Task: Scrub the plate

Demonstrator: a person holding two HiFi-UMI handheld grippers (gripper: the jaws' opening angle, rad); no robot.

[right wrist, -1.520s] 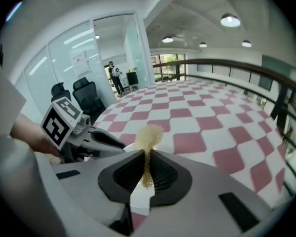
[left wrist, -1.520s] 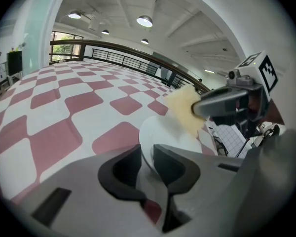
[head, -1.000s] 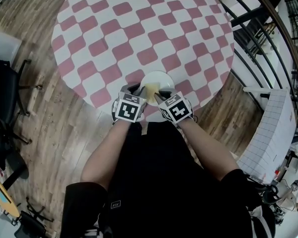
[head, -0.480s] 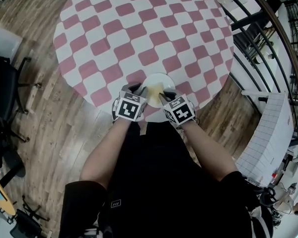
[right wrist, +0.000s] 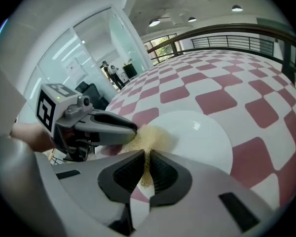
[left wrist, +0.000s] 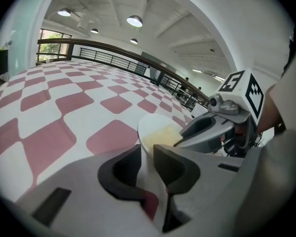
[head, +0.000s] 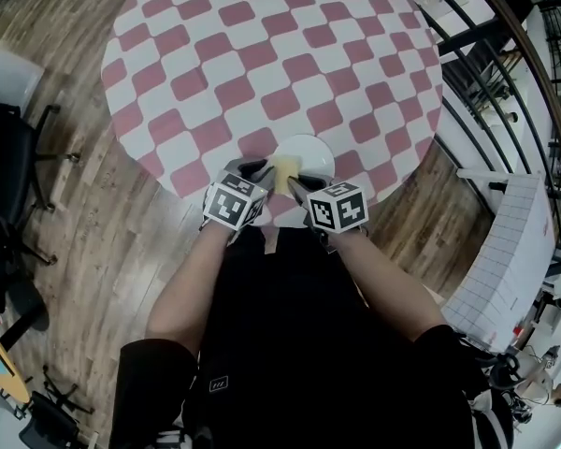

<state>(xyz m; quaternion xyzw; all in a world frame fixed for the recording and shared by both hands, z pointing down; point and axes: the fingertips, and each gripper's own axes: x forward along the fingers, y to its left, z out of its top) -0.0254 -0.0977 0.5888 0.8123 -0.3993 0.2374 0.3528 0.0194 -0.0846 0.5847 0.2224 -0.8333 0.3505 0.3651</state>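
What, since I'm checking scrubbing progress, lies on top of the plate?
A yellow sponge, pinched by the right gripper, lies on the white plate; the plate surface beneath it is covered.

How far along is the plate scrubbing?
Done: the left gripper has the white plate by its rim, with its fingers closing on it. The right gripper pinches the yellow sponge. In hand: the sponge lies on the plate's near side, ready to rub. Left: the far side is bare white, and I cannot tell if it is clean yet.
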